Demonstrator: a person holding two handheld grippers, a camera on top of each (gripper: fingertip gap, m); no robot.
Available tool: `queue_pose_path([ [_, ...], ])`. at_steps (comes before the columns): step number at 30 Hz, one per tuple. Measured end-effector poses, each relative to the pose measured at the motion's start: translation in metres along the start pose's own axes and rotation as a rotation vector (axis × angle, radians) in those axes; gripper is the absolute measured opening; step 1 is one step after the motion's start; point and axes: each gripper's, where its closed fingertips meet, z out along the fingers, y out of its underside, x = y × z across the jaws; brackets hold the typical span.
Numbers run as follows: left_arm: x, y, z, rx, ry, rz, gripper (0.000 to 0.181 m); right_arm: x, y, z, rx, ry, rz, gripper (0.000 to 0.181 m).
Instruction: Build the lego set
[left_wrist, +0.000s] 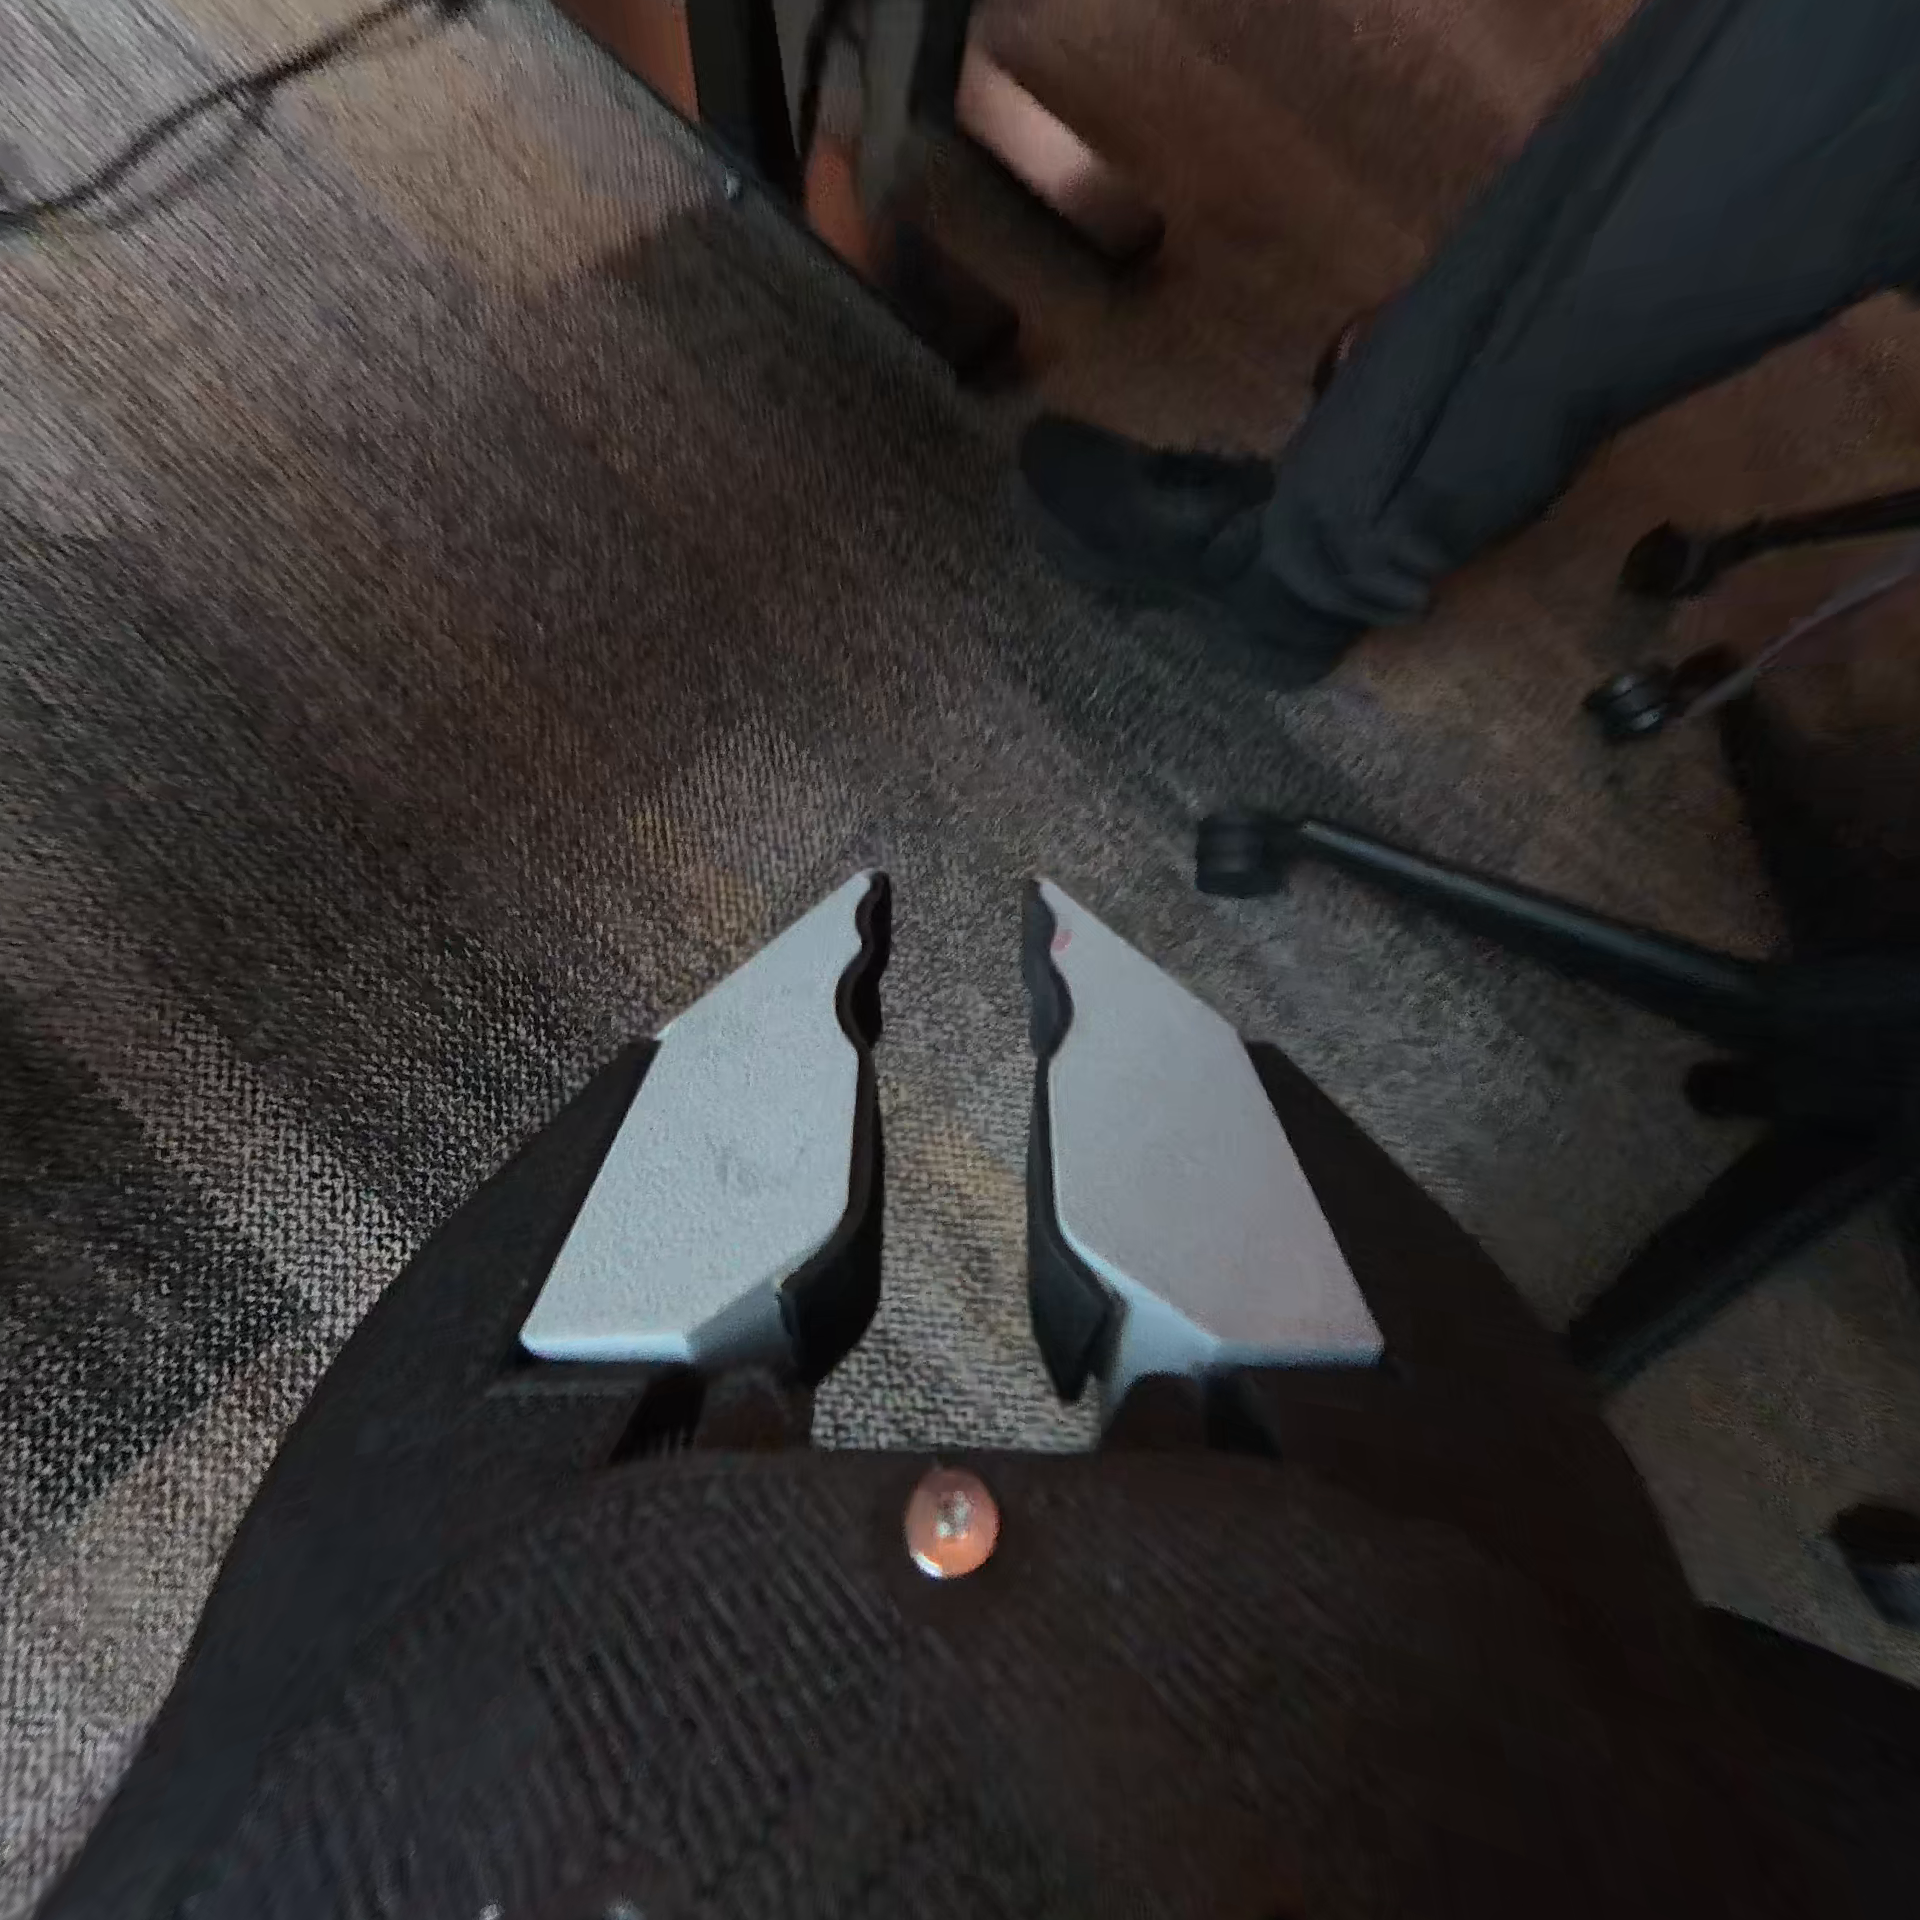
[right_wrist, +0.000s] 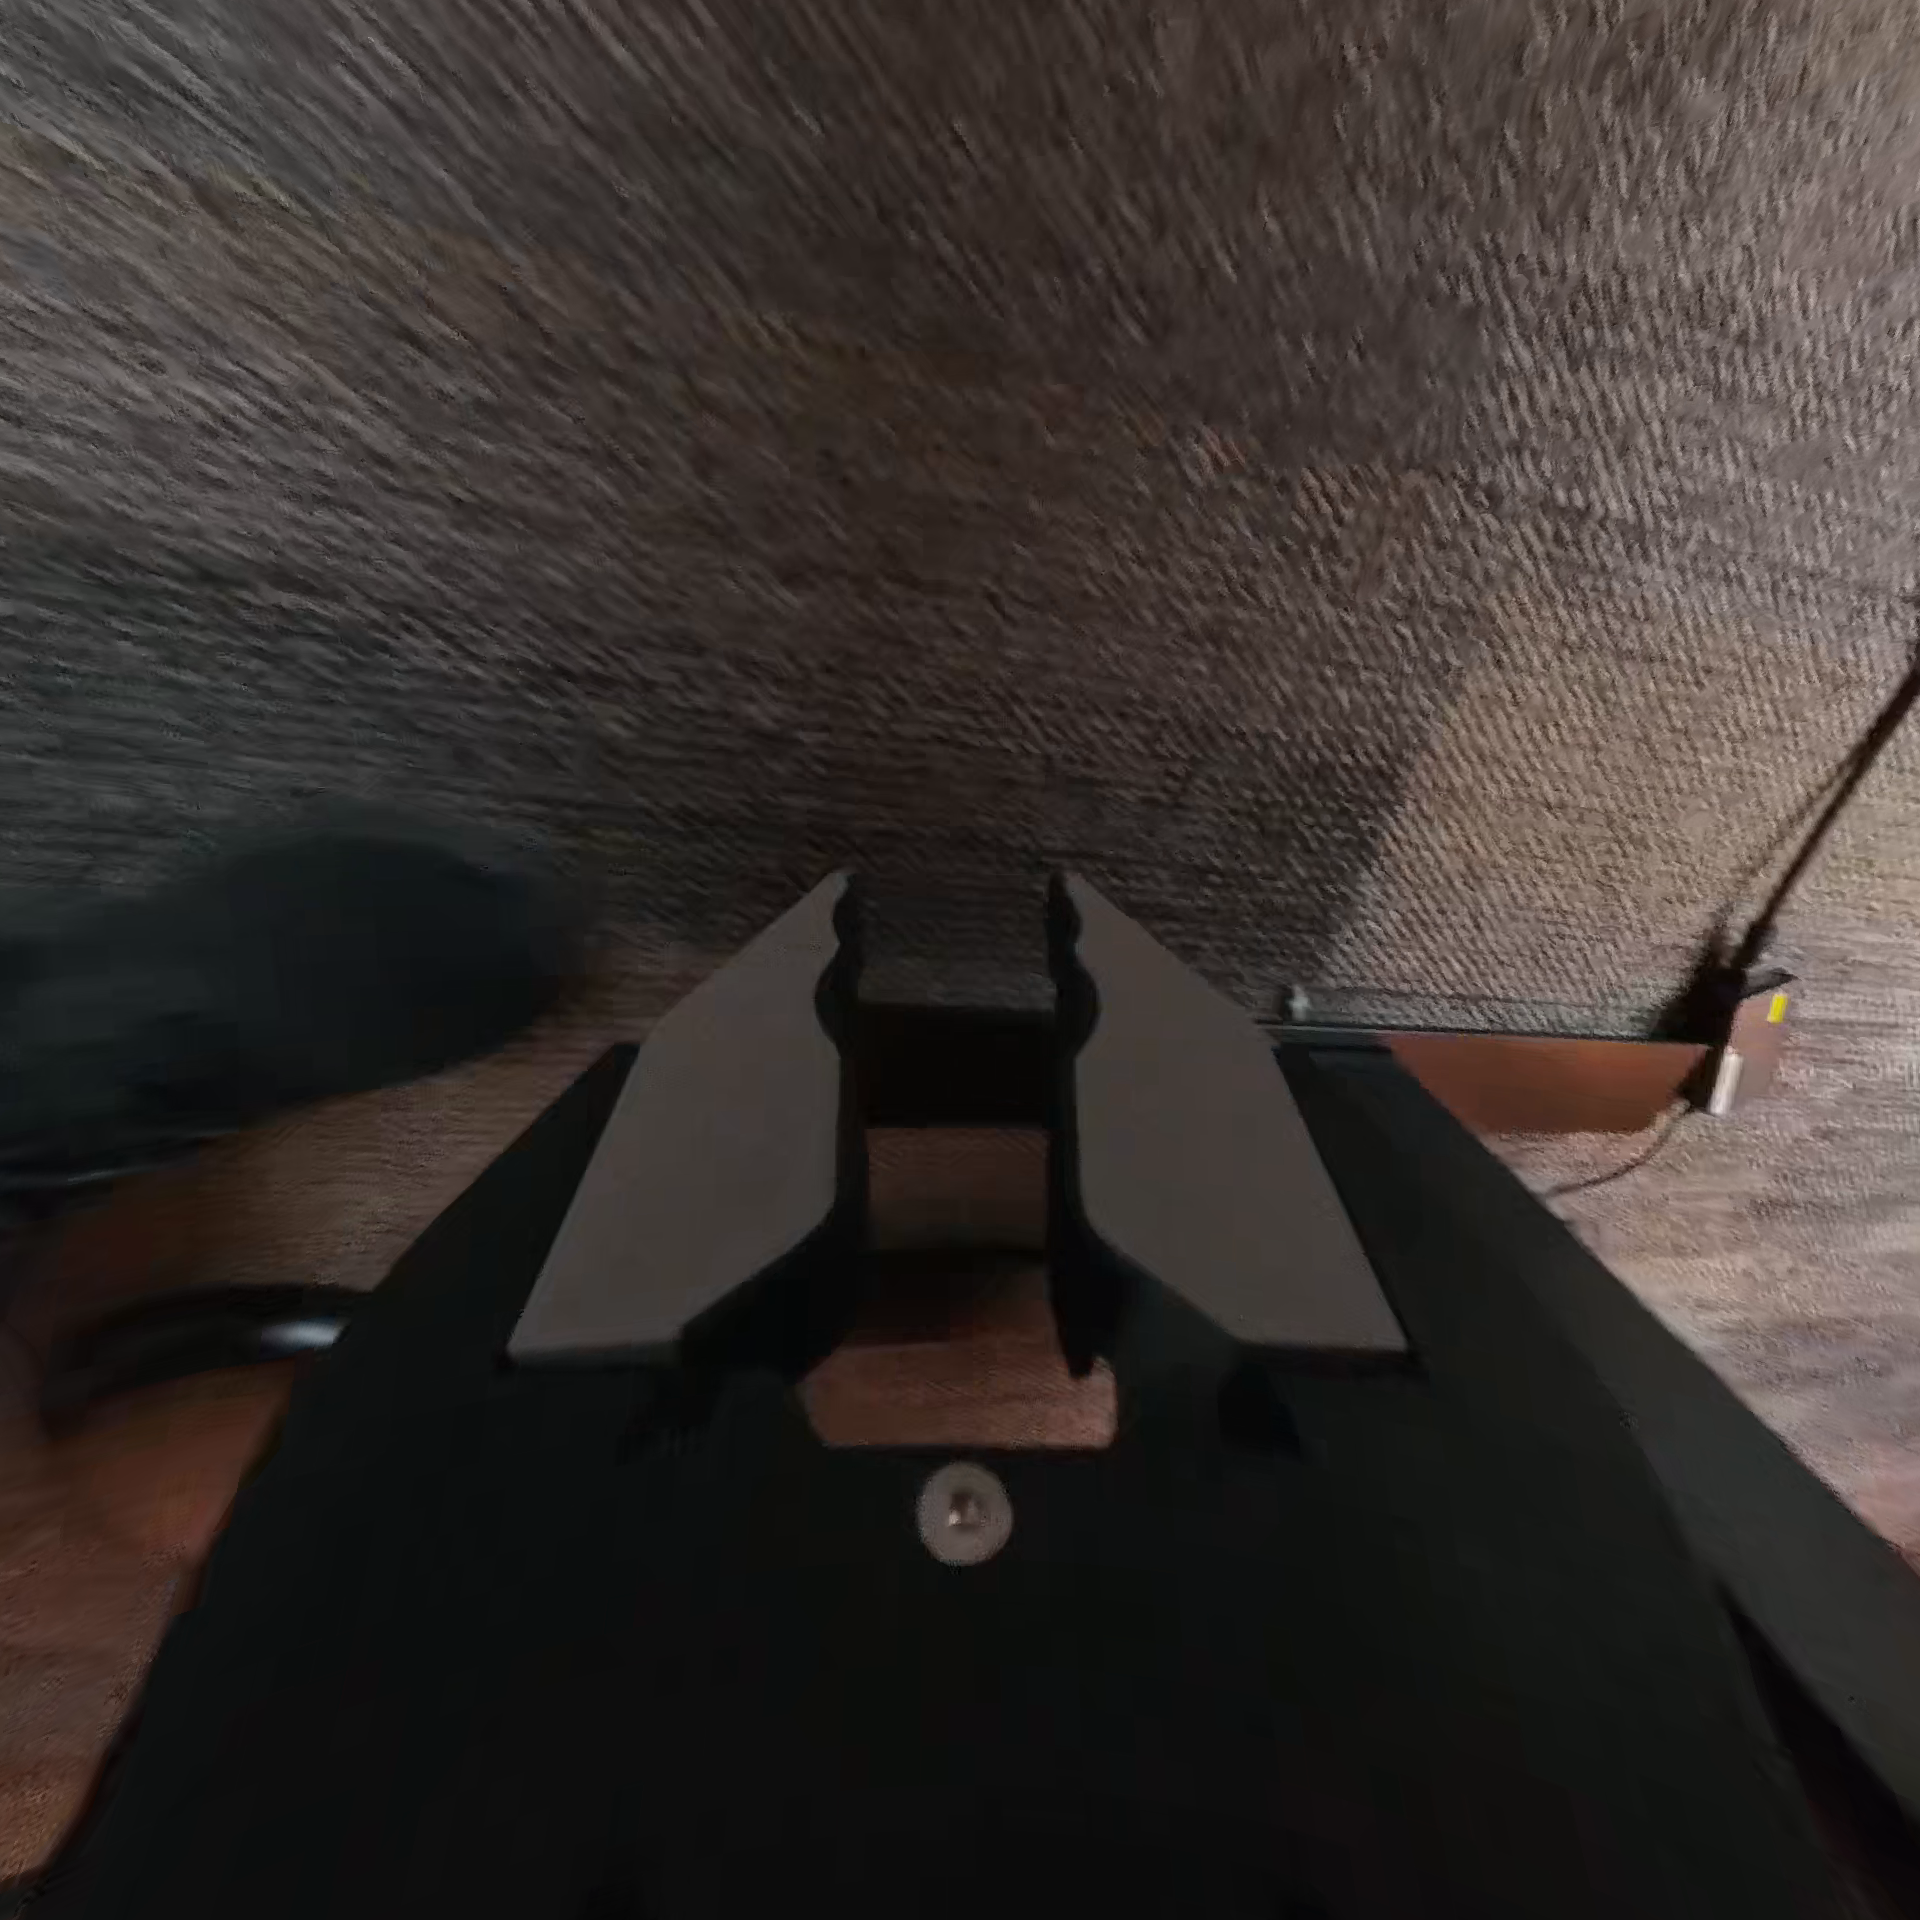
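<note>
Left gripper (left_wrist: 956, 894): held over the grey carpet (left_wrist: 416, 727), jaws parted, nothing gripped.
Right gripper (right_wrist: 951, 894): also pointed at the carpet, jaws apart and empty.
Beyond the left gripper: a trouser leg (left_wrist: 1558, 343), a dark shoe (left_wrist: 1132, 488) and a chair base (left_wrist: 1507, 914) are seen.
Lego set: not shown in either view.

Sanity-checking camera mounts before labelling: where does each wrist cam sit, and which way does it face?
Left wrist view: mounted behind the left gripper, aimed down at grey woven carpet; shows its grey fingers, parted and empty, a person's dark trouser leg, black chair base.
Right wrist view: behind the right gripper, aimed low at the same kind of carpet; fingers parted, empty, thin black cable at right.
Shared: carpet only; no lego in view.
</note>
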Motion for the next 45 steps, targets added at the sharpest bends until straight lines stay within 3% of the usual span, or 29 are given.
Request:
queue_pose_path([
  [4, -0.055, 0.045, 0.059, -0.029, -0.015, 0.005, 0.022, 0.068, 0.034, 0.058, -0.124, 0.012, -0.014, 0.034],
  [7, -0.082, 0.081, 0.102, -0.008, -0.032, -0.096, 0.020, 0.100, 0.059, 0.096, -0.216, 0.012, -0.013, 0.033],
  [11, -0.086, 0.137, 0.140, -0.064, -0.048, -0.185, 0.018, 0.123, 0.095, 0.135, -0.324, 0.003, -0.056, 0.032],
  [14, -0.078, 0.157, 0.149, -0.117, -0.023, -0.208, 0.017, 0.138, 0.124, 0.153, -0.408, -0.025, -0.077, 0.033],
  [28, -0.106, 0.171, 0.181, -0.136, -0.022, -0.262, 0.017, 0.169, 0.173, 0.213, -0.537, -0.049, -0.171, 0.028],
  [45, -0.123, 0.155, 0.207, -0.131, -0.006, -0.279, 0.018, 0.183, 0.202, 0.238, -0.659, -0.117, -0.185, 0.030],
])
